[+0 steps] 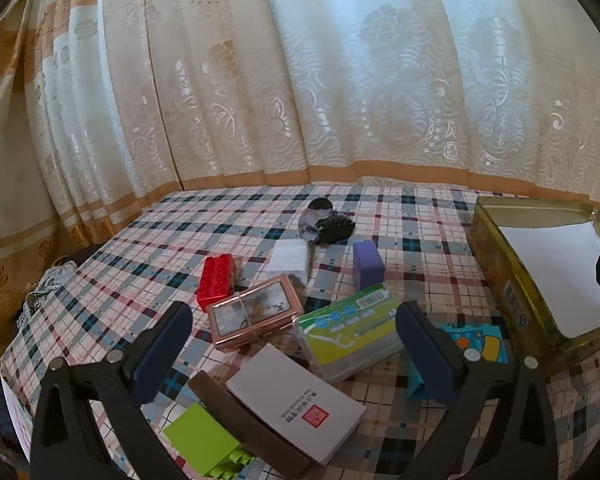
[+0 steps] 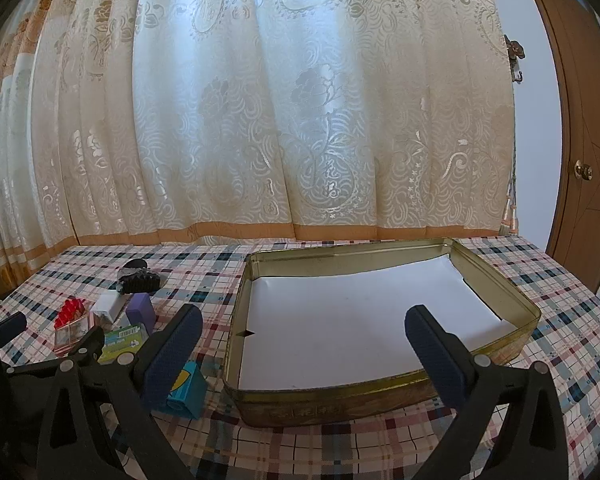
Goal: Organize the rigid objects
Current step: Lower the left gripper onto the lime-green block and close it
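Two grippers, left (image 1: 292,344) and right (image 2: 304,344), hover with fingers spread, grasping nothing. One gold tin (image 2: 516,300) holds one white sheet (image 2: 360,320); at its nine o'clock on the desk (image 1: 148,240) lie one red brick (image 1: 216,282), one purple block (image 1: 367,264), one green brick (image 1: 204,444).

1. A plaid cloth (image 2: 560,312) in pink, blue and white checks covers the worktop.
2. Behind it hangs a cream lace curtain (image 2: 260,100) with flower patterns and an orange band along the hem.
3. At far right stands a brown wooden door (image 2: 588,120) with a round brass knob (image 2: 583,171).
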A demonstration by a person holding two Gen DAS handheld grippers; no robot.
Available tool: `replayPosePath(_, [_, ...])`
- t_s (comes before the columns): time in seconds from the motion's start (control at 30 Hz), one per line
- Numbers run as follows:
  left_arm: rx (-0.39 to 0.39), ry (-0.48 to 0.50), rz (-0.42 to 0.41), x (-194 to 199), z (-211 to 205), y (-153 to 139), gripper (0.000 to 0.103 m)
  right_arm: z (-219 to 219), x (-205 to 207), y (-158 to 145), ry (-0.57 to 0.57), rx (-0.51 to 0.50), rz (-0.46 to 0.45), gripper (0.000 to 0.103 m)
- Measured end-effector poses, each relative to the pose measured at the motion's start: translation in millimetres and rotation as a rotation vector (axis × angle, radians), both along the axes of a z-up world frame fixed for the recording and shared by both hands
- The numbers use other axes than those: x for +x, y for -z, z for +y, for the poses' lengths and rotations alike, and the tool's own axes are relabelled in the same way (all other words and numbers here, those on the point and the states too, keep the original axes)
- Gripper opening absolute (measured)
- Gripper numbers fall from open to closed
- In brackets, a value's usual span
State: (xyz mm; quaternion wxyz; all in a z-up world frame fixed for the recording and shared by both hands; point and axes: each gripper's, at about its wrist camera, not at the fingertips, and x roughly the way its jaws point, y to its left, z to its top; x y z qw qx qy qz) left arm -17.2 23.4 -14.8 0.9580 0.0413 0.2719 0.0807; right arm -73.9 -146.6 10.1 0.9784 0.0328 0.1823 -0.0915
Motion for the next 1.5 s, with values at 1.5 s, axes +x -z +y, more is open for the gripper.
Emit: replayPosePath(1.5, [-0.06,0.266,0.289,-40,87,30,0.067,54,2,14,-0.414,0.027,0.159,0.076])
